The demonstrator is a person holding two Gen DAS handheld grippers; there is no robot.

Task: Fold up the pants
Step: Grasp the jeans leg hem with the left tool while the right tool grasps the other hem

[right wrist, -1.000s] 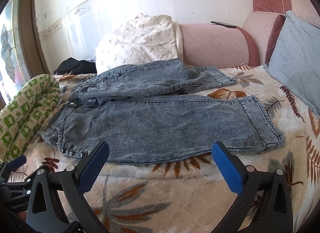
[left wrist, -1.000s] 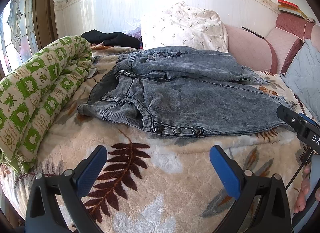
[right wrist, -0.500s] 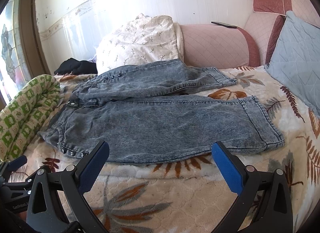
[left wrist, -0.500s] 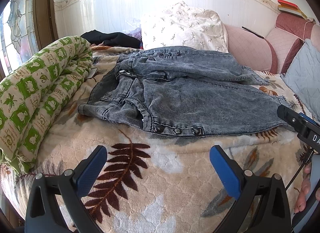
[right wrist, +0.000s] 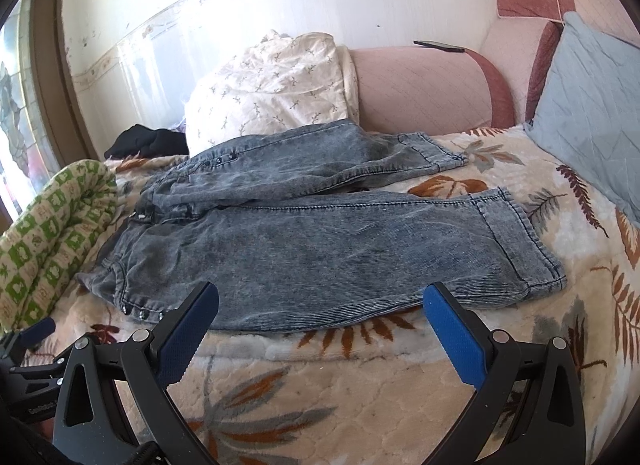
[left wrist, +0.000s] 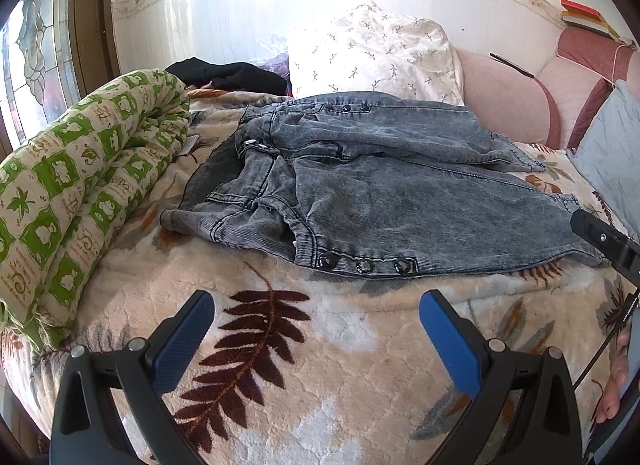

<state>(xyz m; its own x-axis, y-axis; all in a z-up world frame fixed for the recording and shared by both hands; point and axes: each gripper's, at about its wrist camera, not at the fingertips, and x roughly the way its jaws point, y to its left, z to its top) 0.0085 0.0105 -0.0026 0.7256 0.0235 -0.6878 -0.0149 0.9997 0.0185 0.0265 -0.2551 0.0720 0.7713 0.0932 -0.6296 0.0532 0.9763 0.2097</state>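
Grey acid-wash jeans [left wrist: 400,201] lie spread flat on a leaf-patterned blanket [left wrist: 344,329], waistband to the left, both legs running right. They also show in the right wrist view [right wrist: 340,241], with the leg cuffs at the right. My left gripper [left wrist: 316,325] is open and empty, a little short of the near hip with its snap buttons [left wrist: 364,264]. My right gripper [right wrist: 320,317] is open and empty, just short of the near leg's lower edge. Its tip also shows at the right edge of the left wrist view [left wrist: 600,237].
A rolled green-and-cream quilt [left wrist: 80,193] lies along the left. A white floral pillow [left wrist: 368,53], a black garment [left wrist: 228,75] and a pink headboard [left wrist: 508,101] stand behind the jeans. A grey-blue cushion [right wrist: 592,113] sits at the right.
The right wrist view has shifted slightly toward the jeans; the left gripper has barely moved. Both stay open and empty.
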